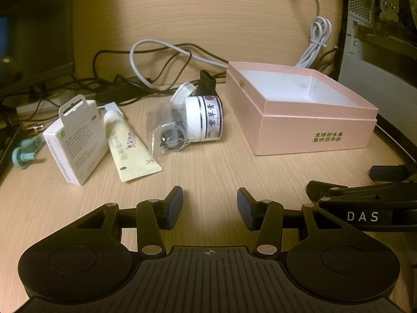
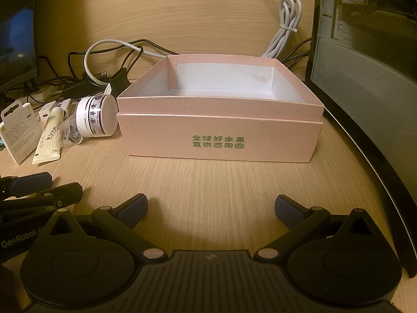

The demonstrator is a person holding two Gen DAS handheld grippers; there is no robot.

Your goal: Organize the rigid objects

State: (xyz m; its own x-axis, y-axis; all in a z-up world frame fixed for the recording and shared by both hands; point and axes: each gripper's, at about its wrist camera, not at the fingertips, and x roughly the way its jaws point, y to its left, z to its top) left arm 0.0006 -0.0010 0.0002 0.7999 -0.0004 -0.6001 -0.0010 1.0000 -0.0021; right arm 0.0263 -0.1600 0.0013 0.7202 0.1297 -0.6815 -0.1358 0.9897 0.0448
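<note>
Here, pale wood-grain desk [image 2: 208,182] against a matching wall, cables [image 1: 161,52] far back. Pink box [image 2: 221,135] right, jar [image 1: 203,120] and tube [image 1: 130,146] left. Left gripper [image 1: 209,207] and right gripper [image 2: 211,208] both parted, holding nothing.

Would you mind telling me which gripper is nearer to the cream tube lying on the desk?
Left. The left gripper sits open just in front of the cream tube, slightly to its right. The right gripper faces the pink box, with the tube far off to its left.

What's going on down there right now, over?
Left gripper and right gripper: jaws open, holding nothing. Pink box looks empty; jar, tube, white carton, plastic bag on the desk beside it. Path clear.
</note>
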